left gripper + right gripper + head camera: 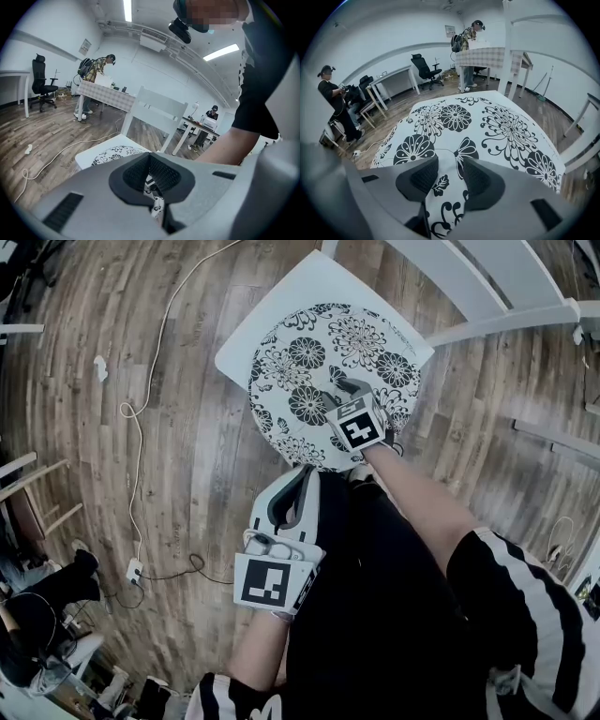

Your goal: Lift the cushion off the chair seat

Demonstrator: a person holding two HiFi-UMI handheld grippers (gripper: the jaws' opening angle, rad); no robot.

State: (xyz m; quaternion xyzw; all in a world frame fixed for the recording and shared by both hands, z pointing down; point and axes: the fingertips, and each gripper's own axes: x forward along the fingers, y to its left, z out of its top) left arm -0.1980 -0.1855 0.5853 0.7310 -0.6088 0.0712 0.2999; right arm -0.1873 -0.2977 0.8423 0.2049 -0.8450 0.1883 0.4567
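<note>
A round white cushion [309,352] with black flowers lies on the seat of a white chair [246,338]. My right gripper [349,388] reaches onto the cushion's near right part. In the right gripper view it [447,171] is shut on a raised fold of the cushion [506,126]. My left gripper [305,474] sits at the cushion's near edge. In the left gripper view its jaws [150,176] are together, with a strip of the floral fabric [157,206] caught between them. The cushion [115,153] looks flat on the seat beyond.
A white cable [141,418] runs across the wood floor to a power strip [134,570]. White table legs [497,296] stand at the far right, a wooden chair [37,502] at the left. A person [333,101] stands near desks; another [96,75] is at a checked table.
</note>
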